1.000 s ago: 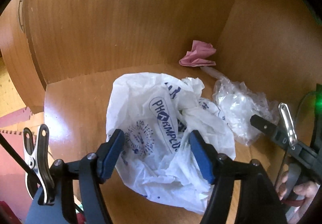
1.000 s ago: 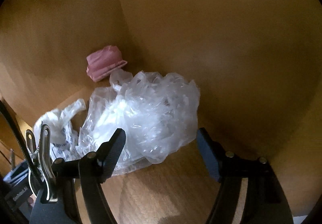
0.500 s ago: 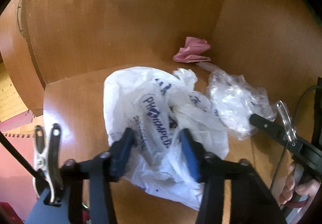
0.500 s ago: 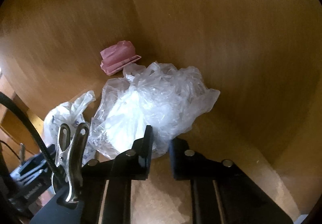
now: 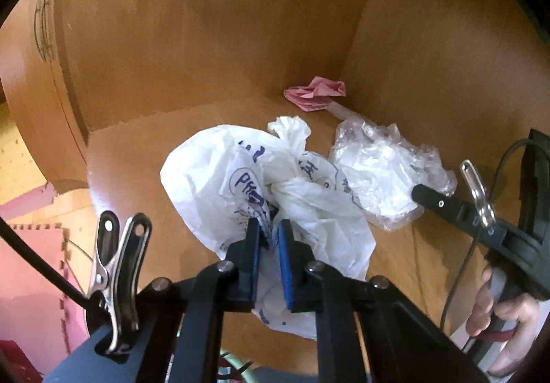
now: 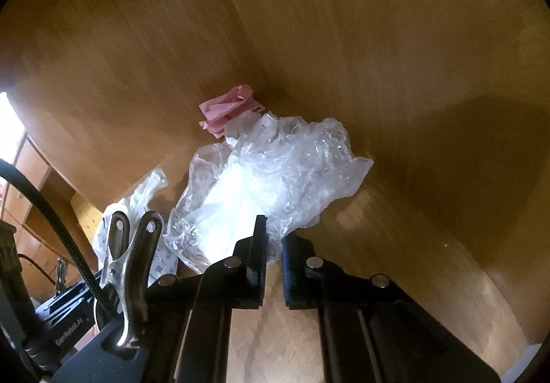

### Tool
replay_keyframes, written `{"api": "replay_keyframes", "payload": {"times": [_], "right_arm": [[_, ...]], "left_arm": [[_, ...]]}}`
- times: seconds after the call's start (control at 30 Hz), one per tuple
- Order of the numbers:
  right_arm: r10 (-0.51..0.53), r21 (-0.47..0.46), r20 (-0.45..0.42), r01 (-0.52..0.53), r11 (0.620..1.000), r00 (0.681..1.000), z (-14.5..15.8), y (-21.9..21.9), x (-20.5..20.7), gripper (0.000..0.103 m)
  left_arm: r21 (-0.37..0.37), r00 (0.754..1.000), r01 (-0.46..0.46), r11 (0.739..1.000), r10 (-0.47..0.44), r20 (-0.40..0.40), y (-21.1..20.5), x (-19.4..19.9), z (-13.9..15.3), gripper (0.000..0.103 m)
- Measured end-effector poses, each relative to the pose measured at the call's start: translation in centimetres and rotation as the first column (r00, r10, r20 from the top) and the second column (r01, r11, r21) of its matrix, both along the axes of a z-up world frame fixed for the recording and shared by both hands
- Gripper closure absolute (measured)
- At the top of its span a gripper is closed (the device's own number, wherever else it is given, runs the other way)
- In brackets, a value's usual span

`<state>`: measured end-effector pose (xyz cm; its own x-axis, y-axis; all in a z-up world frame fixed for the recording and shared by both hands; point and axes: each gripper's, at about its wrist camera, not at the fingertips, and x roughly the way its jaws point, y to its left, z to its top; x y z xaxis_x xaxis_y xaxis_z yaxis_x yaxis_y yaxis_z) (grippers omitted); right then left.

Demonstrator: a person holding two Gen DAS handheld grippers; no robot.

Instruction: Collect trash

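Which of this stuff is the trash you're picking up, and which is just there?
Trash to collect:
white printed bag, pinched in the left gripper
clear plastic bag, at the right gripper
pink crumpled paper

Just there:
wooden shelf
metal clip

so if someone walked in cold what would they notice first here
Probably the crumpled white plastic bag with blue print in the middle of the wooden cabinet floor, pinched by the left gripper. To its right lies a clear plastic bag, its near edge in the closed right gripper. A pink crumpled paper sits in the back corner.
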<state>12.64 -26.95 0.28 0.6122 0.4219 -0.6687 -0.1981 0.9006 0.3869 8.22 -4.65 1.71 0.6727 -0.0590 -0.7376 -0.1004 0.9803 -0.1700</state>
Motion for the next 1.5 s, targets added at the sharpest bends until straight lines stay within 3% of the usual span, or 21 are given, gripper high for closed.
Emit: {"api": "replay_keyframes", "payload": {"times": [0.27, 0.57, 0.6, 0.67, 0.7, 0.8, 0.9, 1.03, 1.17, 1.3, 1.5], "right_arm": [[0.069, -0.051, 0.027, -0.067, 0.996, 0.997, 1.2, 0.2, -2.4, 0.095], [0.070, -0.080, 0.035, -0.067, 0.995, 0.997, 0.8, -0.8, -3.8, 0.095], [0.065, -0.084, 0.040, -0.062, 0.995, 0.997, 0.8, -0.9, -4.0, 0.093], [0.039, -0.101, 0.058, -0.033, 0.994, 0.998, 1.0, -1.0, -4.2, 0.074], [0.028, -0.116, 0.073, -0.020, 0.993, 0.997, 1.1, -1.0, -4.3, 0.070], [0.016, -0.115, 0.142, 0.001, 0.993, 0.990, 2.3, -1.5, -5.2, 0.069], [0.047, -0.040, 0.186, -0.040, 0.998, 0.981, 3.3, -1.9, -5.9, 0.069], [0.220, 0.101, 0.119, -0.233, 0.967, 0.968, 2.7, -0.6, -5.3, 0.069], [0.353, 0.050, 0.023, -0.354, 0.934, 0.935, 1.2, 2.5, -5.7, 0.069], [0.372, -0.011, -0.012, -0.372, 0.928, 0.928, 0.5, 3.9, -6.1, 0.069], [0.376, 0.024, -0.058, -0.375, 0.927, 0.925, -0.5, 4.3, -5.9, 0.070]], "left_arm": [[-0.022, 1.000, -0.023, 0.999, 0.023, -0.001, 0.2, -2.9, 0.6, 0.093], [-0.018, 1.000, -0.011, 1.000, 0.010, -0.018, -1.2, -3.9, 0.1, 0.093], [-0.017, 1.000, -0.008, 1.000, 0.008, -0.021, -1.4, -3.7, -0.1, 0.093], [-0.022, 1.000, 0.001, 1.000, -0.001, -0.031, -1.8, -3.4, -0.4, 0.093], [-0.026, 0.999, 0.008, 1.000, -0.009, -0.033, -2.0, -3.3, -0.5, 0.093], [-0.025, 0.999, 0.043, 0.999, -0.043, -0.026, -2.7, -3.6, -0.6, 0.093], [-0.024, 0.998, 0.064, 0.998, -0.064, -0.019, -3.2, -3.6, -0.7, 0.092], [-0.022, 0.998, 0.064, 0.998, -0.065, -0.023, -3.3, -3.7, -1.0, 0.092], [-0.034, 0.998, 0.060, 0.998, -0.061, -0.026, -3.3, -3.8, -1.2, 0.092], [-0.024, 0.998, 0.062, 0.998, -0.063, -0.026, -3.5, -3.9, -1.3, 0.092], [-0.029, 0.998, 0.057, 0.998, -0.058, -0.020, -3.4, -4.4, -1.3, 0.092]]}}
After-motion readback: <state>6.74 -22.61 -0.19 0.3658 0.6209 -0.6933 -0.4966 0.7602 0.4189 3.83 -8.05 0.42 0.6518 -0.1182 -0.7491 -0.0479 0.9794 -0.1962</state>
